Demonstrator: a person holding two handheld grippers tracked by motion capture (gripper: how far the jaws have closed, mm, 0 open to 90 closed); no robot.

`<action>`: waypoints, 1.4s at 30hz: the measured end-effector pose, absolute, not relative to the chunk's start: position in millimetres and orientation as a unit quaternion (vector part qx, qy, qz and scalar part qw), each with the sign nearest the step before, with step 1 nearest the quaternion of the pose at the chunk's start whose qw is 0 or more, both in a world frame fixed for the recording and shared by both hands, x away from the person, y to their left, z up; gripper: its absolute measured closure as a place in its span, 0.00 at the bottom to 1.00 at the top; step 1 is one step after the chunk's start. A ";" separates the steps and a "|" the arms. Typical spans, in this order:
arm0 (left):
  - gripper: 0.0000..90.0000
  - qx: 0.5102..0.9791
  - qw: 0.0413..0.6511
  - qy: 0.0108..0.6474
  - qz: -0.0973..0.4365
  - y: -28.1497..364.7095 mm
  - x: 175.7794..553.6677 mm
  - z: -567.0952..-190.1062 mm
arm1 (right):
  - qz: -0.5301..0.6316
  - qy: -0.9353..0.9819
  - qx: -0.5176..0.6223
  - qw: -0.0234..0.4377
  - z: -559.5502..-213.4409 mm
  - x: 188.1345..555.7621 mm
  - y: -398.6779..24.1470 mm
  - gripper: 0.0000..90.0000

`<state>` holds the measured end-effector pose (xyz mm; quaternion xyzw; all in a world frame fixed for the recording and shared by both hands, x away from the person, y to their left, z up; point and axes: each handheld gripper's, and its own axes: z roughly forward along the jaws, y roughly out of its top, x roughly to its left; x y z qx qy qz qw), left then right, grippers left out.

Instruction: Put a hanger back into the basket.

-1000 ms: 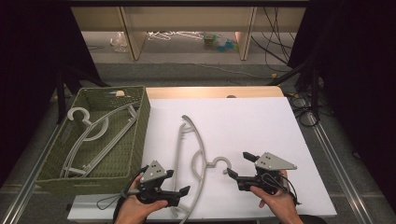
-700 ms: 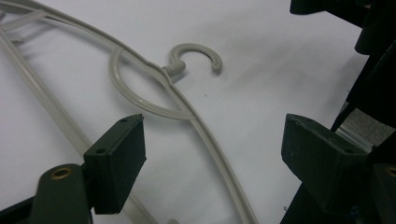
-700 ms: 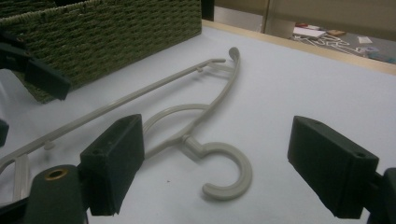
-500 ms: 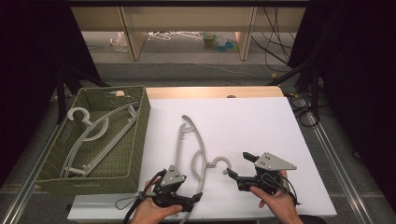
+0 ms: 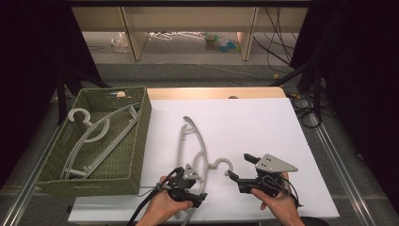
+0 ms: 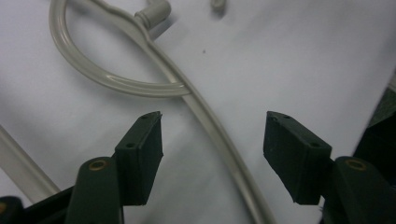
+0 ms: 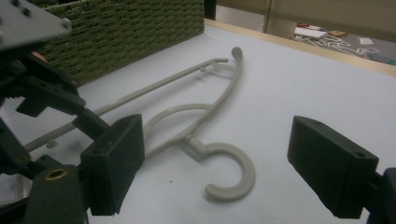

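your left gripper [image 6: 212, 144] jaws have been closing, not yet pinching the hanger [image 6: 205, 116] bar between them; centre it, then squeeze. right gripper [image 7: 217, 163] waits released.

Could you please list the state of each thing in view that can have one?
Hanger on the table: lying flat on the white surface, its thin arm between the left gripper's jaws, not yet pinched.
Hanger in the basket: lying inside, hook toward the far end.
Basket: upright beside the white surface, open-topped.
Left gripper: jaws have just been closing, pads apart from the arm.
Right gripper: open, holding nothing, facing the hook.
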<state>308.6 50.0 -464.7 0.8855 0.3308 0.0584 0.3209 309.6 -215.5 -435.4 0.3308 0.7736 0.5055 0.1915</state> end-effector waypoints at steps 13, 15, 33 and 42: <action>0.61 0.915 0.270 0.296 0.050 34.3 325.2 -473.3 | 0.508 0.774 0.326 0.191 -434.4 308.9 -214.2 0.22; 0.66 0.919 0.266 0.286 0.050 34.6 327.5 -472.8 | 0.508 0.773 0.326 0.194 -434.2 308.8 -213.3 0.22; 0.82 0.915 0.263 0.306 0.002 51.5 343.7 -470.2 | 0.511 0.772 0.326 0.194 -434.6 309.7 -213.4 0.22; 0.89 0.916 0.258 0.307 -0.007 59.4 351.5 -470.1 | 0.508 0.775 0.325 0.190 -434.5 309.8 -213.1 0.22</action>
